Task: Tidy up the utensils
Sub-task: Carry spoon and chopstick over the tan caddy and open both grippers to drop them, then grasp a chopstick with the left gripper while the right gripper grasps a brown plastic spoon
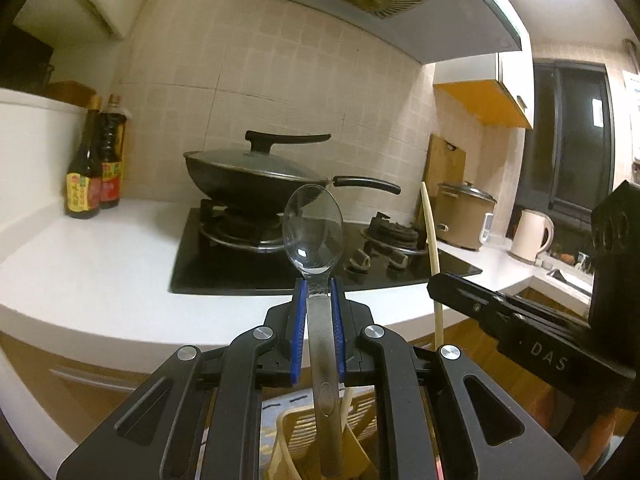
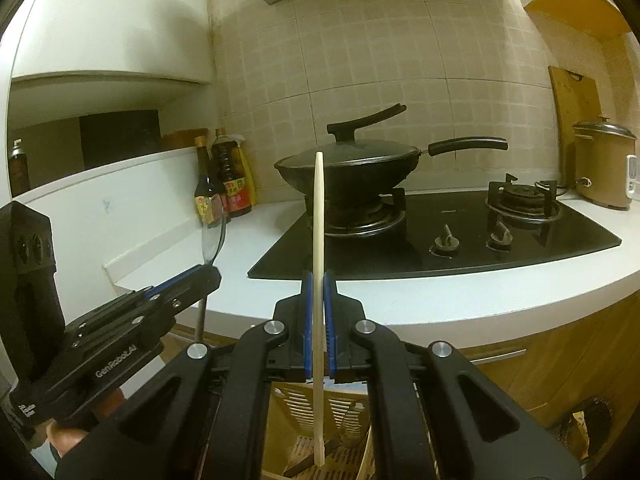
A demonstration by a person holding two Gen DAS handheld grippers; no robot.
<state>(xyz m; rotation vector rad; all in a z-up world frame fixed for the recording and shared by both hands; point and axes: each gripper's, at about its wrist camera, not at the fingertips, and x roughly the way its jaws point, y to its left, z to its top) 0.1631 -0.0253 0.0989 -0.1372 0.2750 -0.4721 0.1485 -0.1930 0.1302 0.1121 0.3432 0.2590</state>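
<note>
My left gripper (image 1: 319, 286) is shut on the handle of a metal spoon (image 1: 313, 232), bowl up. The handle end hangs down into a beige slotted utensil holder (image 1: 360, 416) below the gripper. My right gripper (image 2: 316, 280) is shut on a thin pale wooden utensil (image 2: 319, 208), held upright, with its lower end over the same holder (image 2: 296, 404). In the left wrist view the right gripper (image 1: 436, 286) and the wooden utensil (image 1: 431, 232) show at the right. In the right wrist view the left gripper (image 2: 210, 270) and the spoon (image 2: 213, 236) show at the left.
A white counter (image 1: 100, 264) carries a black gas hob (image 1: 224, 272) with a lidded wok (image 1: 256, 176). Two sauce bottles (image 1: 94, 160) stand at the left wall. A rice cooker (image 1: 464, 216), a cutting board (image 1: 444, 164) and a kettle (image 1: 530, 240) stand at the right.
</note>
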